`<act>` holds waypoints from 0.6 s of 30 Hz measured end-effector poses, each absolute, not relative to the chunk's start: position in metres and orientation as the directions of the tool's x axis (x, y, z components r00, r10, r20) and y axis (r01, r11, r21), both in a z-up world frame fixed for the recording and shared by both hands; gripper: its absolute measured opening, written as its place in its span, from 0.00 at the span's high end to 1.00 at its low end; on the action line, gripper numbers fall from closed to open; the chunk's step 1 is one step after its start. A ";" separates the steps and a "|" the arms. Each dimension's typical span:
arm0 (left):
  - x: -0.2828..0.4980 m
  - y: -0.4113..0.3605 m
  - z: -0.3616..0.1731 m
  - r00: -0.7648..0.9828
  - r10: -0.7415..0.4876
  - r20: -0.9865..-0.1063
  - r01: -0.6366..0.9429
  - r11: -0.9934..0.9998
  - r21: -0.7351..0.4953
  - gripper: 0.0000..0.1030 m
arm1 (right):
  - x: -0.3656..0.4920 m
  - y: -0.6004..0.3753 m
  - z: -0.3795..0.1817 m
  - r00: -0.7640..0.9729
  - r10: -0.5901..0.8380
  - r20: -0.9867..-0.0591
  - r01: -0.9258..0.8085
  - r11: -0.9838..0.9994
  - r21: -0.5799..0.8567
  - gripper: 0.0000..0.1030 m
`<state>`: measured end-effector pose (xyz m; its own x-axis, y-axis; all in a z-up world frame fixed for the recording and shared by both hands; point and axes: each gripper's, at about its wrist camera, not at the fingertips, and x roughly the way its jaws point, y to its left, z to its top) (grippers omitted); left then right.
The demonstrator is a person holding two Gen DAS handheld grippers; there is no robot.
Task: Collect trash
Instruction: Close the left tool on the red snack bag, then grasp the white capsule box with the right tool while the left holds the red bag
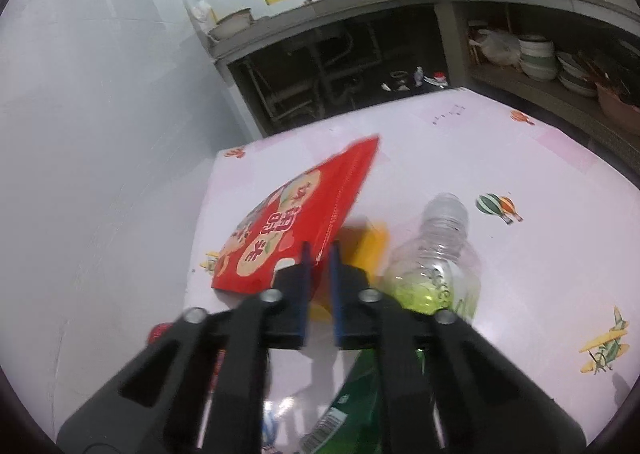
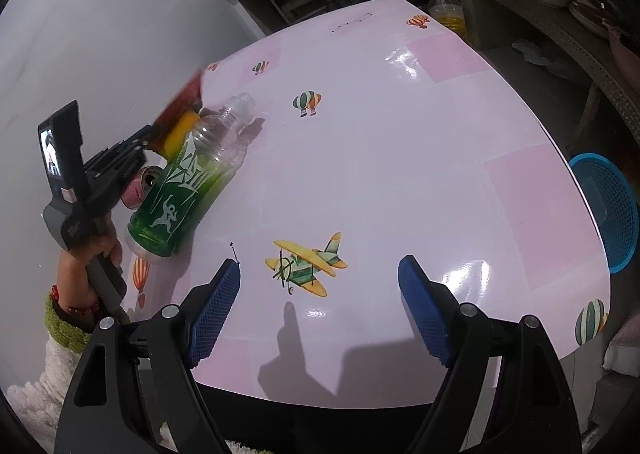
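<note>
The red snack packet (image 1: pixel 296 214) is pinched at its near corner by the left gripper (image 1: pixel 320 254) and tilts up off the pink table (image 1: pixel 500 174), just left of the plastic bottle (image 1: pixel 436 254) lying on its side; it looks thin, light and floppy, likely slick foil, so a grip on the sealed edge seems safest against slipping. Beside the bottle, something yellow (image 1: pixel 370 246) lies under the packet and a small can (image 2: pixel 138 186) sits by the bottle's base. The right gripper (image 2: pixel 320 274) hovers spread wide and empty over the table, well right of the bottle, with a blue mesh basket (image 2: pixel 612 210) beyond the table's right edge, probably the bin.
</note>
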<state>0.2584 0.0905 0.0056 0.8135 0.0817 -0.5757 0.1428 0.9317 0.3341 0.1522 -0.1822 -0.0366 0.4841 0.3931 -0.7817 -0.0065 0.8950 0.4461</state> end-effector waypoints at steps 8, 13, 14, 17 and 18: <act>0.244 0.127 0.033 0.879 0.164 -0.447 -0.009 0.945 0.328 1.00 | 0.151 -0.190 -0.035 0.498 0.389 -0.775 -0.006 0.895 0.445 0.23; 0.224 0.144 0.055 0.908 0.187 -0.376 -0.071 0.950 0.303 1.00 | 0.163 -0.183 -0.022 0.504 0.413 -0.758 -0.067 0.894 0.442 0.23; 0.219 0.146 0.060 0.913 0.188 -0.363 -0.075 0.950 0.303 1.00 | 0.172 -0.176 -0.012 0.508 0.429 -0.747 -0.114 0.893 0.435 0.23; 0.210 0.146 0.069 0.922 0.189 -0.338 -0.081 0.948 0.308 1.00 | 0.205 -0.150 0.014 0.485 0.479 -0.732 -0.265 0.878 0.399 0.23; 0.211 0.147 0.073 0.925 0.188 -0.331 -0.082 0.948 0.307 1.00 | 0.216 -0.141 0.020 0.469 0.500 -0.728 -0.310 0.865 0.395 0.23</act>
<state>0.2111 0.1474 0.0732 0.9247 0.1875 -0.3313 -0.0821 0.9480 0.3074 0.2160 -0.1413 0.0200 0.4686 0.5002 -0.7281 -0.3103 0.8649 0.3945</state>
